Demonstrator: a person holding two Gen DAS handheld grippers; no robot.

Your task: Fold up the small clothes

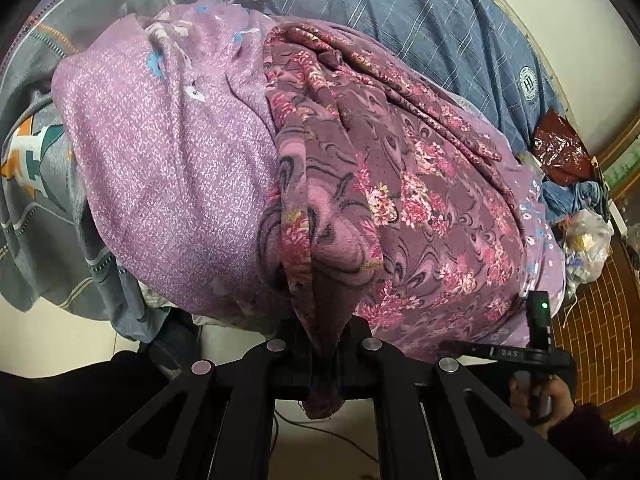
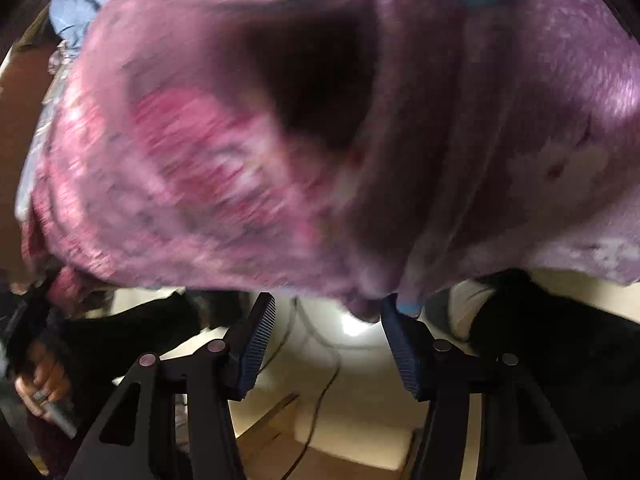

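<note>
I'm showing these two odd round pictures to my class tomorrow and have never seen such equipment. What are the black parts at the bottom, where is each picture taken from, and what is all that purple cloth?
No robot here: a person holds a two-fingered tool in each hand, each carrying a wide-angle camera looking along its fingers. In the left tool's picture, the left gripper is shut on a bunched edge of the dark floral garment. This lies over a lighter speckled purple garment on a blue checked bed cover. The person's hand with the other tool shows at lower right. In the right tool's picture, the right gripper is open, its ribbed fingers apart, holding nothing; blurred purple cloth hangs close above.
</note>
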